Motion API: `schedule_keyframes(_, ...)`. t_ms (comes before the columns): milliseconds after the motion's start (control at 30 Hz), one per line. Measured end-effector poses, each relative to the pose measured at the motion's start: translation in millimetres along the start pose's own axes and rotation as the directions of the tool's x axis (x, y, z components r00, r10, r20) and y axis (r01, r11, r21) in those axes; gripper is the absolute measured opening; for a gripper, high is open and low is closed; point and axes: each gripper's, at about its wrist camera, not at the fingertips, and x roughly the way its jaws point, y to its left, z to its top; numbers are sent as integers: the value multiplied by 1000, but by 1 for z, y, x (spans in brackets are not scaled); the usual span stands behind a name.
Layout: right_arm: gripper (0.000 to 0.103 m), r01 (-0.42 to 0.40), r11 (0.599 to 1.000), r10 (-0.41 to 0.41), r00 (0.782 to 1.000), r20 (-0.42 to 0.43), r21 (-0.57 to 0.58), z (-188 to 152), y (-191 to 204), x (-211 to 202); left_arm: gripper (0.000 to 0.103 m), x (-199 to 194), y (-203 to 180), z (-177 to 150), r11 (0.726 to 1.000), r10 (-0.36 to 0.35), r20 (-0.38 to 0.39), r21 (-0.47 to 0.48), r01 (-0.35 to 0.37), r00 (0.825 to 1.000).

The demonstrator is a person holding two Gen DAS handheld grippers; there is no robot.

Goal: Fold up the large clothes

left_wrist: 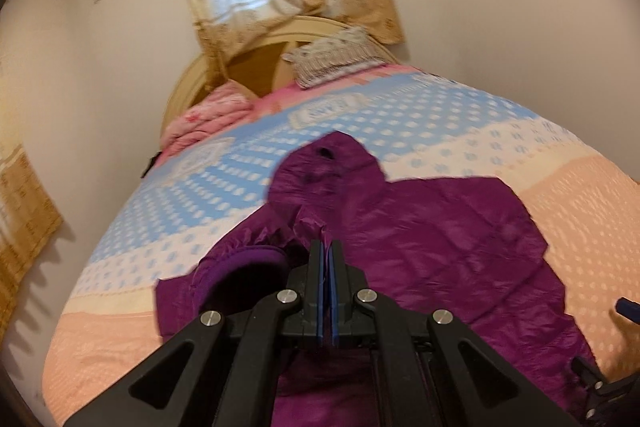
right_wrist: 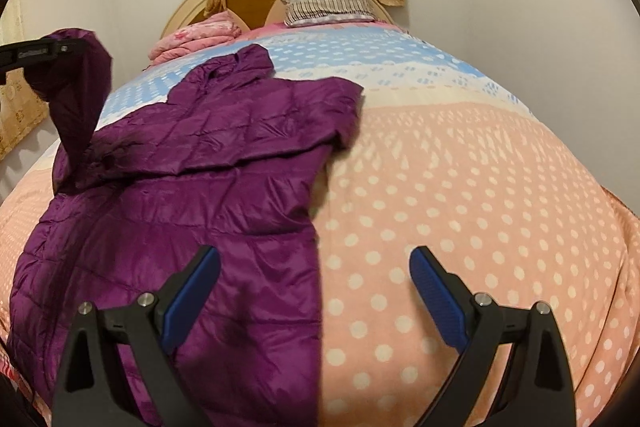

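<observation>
A purple quilted hooded jacket lies spread on the bed, hood toward the headboard; it also shows in the left wrist view. My left gripper is shut on a pinch of the jacket's sleeve and holds it lifted above the bed; in the right wrist view that lifted sleeve hangs at the far left, with the left gripper's black body at the frame's left edge. My right gripper is open and empty, hovering over the jacket's lower right edge near the hem.
The bed has a peach, cream and blue dotted cover. A folded pink quilt and a patterned pillow lie by the headboard. Curtains hang behind. A wall is close on the left.
</observation>
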Motion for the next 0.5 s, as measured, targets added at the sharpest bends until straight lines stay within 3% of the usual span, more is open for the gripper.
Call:
schedule_keyframes(300,98,12,1000,-12,1000,-7,11,-15,-6,6,3,23,-73,-12,992,-4,-9,128,5,1000)
schedule_keyframes(500,102,36,999,-36,999,-3,-21,-20,0,9,6,3,-91,-12,983,-53,66,179,40,996)
